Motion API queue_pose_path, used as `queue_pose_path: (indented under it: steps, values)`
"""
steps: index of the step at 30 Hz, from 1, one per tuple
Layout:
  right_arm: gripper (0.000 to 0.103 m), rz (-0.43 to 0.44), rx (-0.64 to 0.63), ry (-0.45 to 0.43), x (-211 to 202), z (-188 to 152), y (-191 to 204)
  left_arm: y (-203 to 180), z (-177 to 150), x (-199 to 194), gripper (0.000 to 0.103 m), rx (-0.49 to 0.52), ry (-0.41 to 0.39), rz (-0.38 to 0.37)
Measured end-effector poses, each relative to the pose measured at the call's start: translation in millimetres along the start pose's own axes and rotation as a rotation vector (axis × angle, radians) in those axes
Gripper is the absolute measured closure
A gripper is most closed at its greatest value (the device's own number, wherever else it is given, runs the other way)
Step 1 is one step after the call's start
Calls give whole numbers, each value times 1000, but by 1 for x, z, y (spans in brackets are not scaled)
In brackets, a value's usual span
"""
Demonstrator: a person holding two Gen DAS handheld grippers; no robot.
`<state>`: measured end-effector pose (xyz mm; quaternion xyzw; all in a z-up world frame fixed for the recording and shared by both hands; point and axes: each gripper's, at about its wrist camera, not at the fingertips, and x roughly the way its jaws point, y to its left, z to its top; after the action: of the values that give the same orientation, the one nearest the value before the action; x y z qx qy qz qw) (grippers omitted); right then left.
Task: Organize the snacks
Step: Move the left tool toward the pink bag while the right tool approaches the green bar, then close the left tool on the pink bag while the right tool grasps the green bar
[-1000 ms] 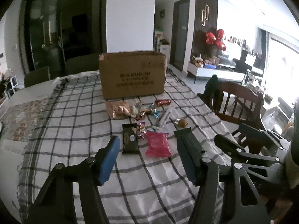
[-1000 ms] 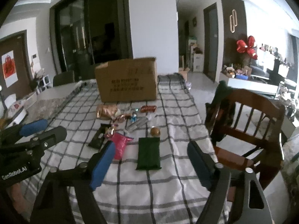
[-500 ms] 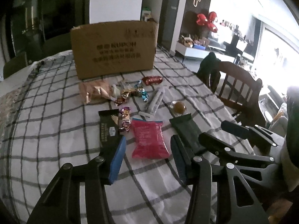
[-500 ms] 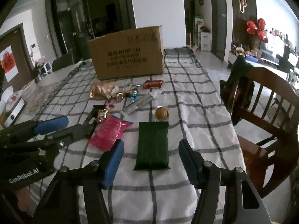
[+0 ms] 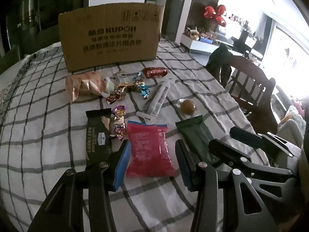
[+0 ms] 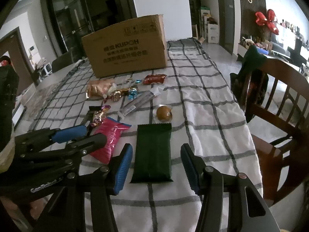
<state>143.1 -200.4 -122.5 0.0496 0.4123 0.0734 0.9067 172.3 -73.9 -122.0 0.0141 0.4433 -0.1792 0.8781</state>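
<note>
While both tongs, left (image 5: 151, 163) and right (image 6: 156, 167), are closing, still empty, over the pink packet (image 5: 149, 150) and green packet (image 6: 153, 152) before the cardboard box (image 6: 125, 47), each light, soft, crinkly packet seems best pinched across its long edges.

Home dining room, checked tablecloth (image 6: 202, 104), wooden chair (image 6: 278, 100)

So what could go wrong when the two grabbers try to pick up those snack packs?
The left gripper straddles the pink pack, the right gripper, jaws closing, the green pack. Flat packs may slip out, or the tablecloth could get pinched. The grippers sit close together and might bump.
</note>
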Motion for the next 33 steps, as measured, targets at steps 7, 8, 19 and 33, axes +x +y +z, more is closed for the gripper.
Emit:
queue_pose_path:
  steps: [7,8,19,33]
  values:
    - [49,13,2,15,7,1,0,2,-1,15,58,-15,39,29]
    - [49,13,3,16,7,1,0,3,-1,16,58,-23,44,27]
    - [49,12,-7,38,21,6,3,13,-4,13,69,-75,53,-14]
    - [49,-42,-77,67,34,4,16,17,-14,-3,69,-90,34,-31]
